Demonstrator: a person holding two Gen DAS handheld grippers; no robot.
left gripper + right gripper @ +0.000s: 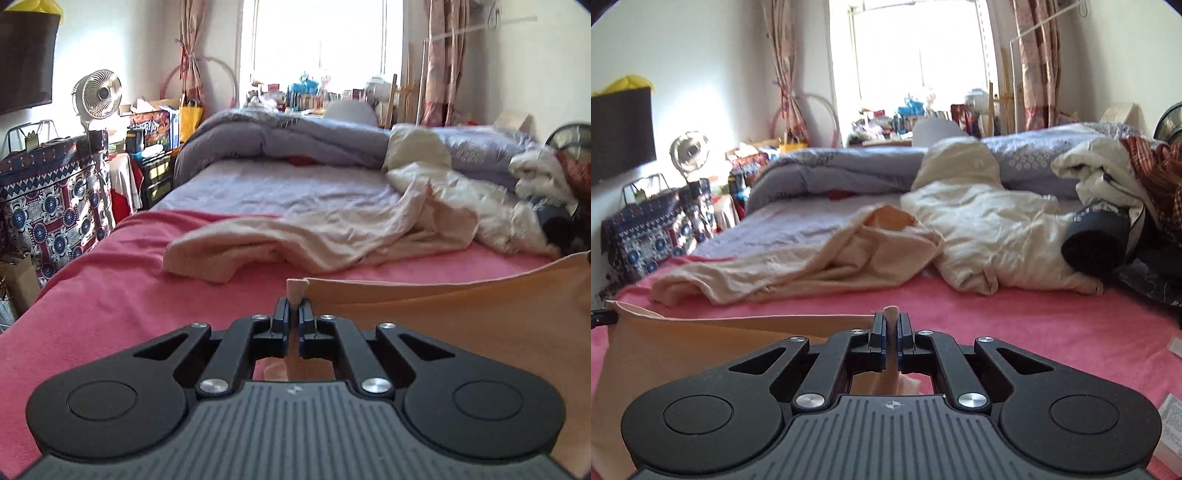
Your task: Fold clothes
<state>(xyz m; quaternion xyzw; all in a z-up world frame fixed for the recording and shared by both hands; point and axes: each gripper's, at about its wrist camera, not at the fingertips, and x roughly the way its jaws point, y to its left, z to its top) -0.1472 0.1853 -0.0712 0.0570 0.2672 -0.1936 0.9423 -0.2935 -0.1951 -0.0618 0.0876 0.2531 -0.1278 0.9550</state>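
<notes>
- The left gripper (pixel 294 302) is clamped on one corner of the peach cloth (pixel 461 317); the cloth stretches away to its right
- The right gripper (pixel 893 323) pinches the opposite corner; the top edge runs taut between them, above the pink blanket (pixel 1015 317)

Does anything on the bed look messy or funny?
Yes. A beige garment lies crumpled on the pink blanket, and a white quilt is bunched beside it. The peach cloth is stretched taut between both grippers.
</notes>
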